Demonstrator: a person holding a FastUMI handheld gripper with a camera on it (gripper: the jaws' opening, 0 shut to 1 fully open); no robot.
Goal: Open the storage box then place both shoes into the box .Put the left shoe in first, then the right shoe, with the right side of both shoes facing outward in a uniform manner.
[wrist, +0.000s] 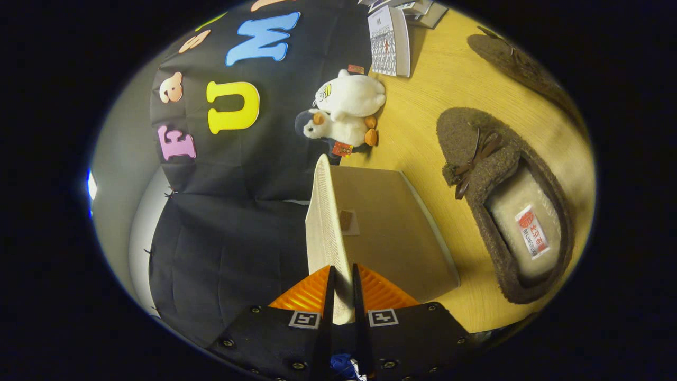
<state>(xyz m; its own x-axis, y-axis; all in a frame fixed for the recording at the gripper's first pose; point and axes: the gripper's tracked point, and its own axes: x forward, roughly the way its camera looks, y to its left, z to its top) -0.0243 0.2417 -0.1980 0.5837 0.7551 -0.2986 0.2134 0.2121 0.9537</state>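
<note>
- My gripper (342, 288) was clamped on the edge of the storage box's lid (323, 222), both fingers pinching that thin flap, which stood swung up off the storage box (394, 233).
- Biggest worry: the flap was thin and I only had its edge, so it could've slipped out and dropped shut if I twisted or pulled sideways.
- Swinging it further would've pushed it toward the booth wall, so not tons of room behind.
- Two plush toys (346, 114) sat just beyond the box's far end, near enough to bump.
- Nearer shoe (505, 206) lay on the table (444, 79) right beside the box, apart from it; the other shoe (515, 66) sat further off.
- A calendar (390, 42) stood past the toys, well out of the way.
</note>
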